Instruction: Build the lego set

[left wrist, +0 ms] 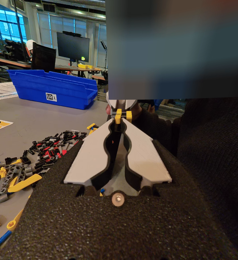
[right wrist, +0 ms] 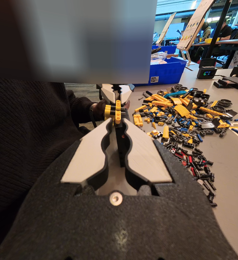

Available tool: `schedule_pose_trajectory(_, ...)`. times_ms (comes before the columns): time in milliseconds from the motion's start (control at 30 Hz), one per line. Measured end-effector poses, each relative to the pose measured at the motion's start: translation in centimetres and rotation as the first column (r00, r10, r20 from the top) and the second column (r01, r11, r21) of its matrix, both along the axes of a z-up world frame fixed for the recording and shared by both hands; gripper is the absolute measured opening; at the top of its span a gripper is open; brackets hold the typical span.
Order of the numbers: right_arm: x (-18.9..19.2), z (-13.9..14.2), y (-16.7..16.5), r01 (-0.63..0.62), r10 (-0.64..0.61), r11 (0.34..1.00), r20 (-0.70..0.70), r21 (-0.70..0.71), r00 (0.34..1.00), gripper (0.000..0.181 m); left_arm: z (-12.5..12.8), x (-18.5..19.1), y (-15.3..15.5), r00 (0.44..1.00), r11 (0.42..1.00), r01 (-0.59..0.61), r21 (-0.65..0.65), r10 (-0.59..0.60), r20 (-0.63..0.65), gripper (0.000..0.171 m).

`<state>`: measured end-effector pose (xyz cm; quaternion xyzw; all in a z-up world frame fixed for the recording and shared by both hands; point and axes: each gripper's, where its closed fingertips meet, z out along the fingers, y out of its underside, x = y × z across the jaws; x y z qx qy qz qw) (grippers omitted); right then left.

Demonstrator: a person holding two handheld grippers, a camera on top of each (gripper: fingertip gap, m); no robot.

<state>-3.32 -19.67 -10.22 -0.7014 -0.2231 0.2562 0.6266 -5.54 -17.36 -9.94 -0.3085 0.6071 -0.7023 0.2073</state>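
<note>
A small assembly of yellow connectors on dark grey axles (left wrist: 121, 114) is held in the air between both grippers, which face each other tip to tip. My left gripper (left wrist: 117, 121) is shut on its near yellow piece, and a black bar (left wrist: 114, 142) runs back between the fingers. The right gripper's white fingers (left wrist: 127, 104) close on the far side. In the right wrist view my right gripper (right wrist: 117, 122) is shut on the same assembly (right wrist: 117, 111), with a black bar (right wrist: 121, 149) between its fingers. The left gripper (right wrist: 115, 95) shows beyond it.
A grey table (left wrist: 45, 119) holds loose black, red, grey and yellow building pieces (left wrist: 52, 147), with a larger yellow and black pile (right wrist: 185, 116) to the right. A blue bin (left wrist: 53, 87) stands behind. A person's dark knitted sleeve (right wrist: 24, 126) is close by. The left gripper's tips are roughly 4 cm from the right gripper's.
</note>
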Motion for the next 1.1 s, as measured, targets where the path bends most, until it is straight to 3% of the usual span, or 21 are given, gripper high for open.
schedule_pose_trajectory(333, -0.46, 0.83, 0.44, 0.011, -0.011, 0.999, -0.006, 0.044, 1.0, 0.019, -0.07, -0.03, -0.14, 1.0, 1.0, 0.003, 0.009, -0.003, 0.0, 0.007)
schedule_pose_trajectory(833, -0.79, 0.34, 0.68, 0.008, -0.009, 1.0, 0.028, 0.028, 1.0, 0.008, 0.31, -0.49, -0.12, 0.999, 1.0, 0.006, 0.007, -0.006, 0.039, 0.006)
schedule_pose_trajectory(1100, -0.71, 0.11, 0.74, 0.003, -0.004, 1.0, 0.063, 0.011, 0.998, 0.008, -0.31, -0.54, -0.15, 0.998, 0.994, -0.025, 0.109, 0.019, 0.055, 0.007)
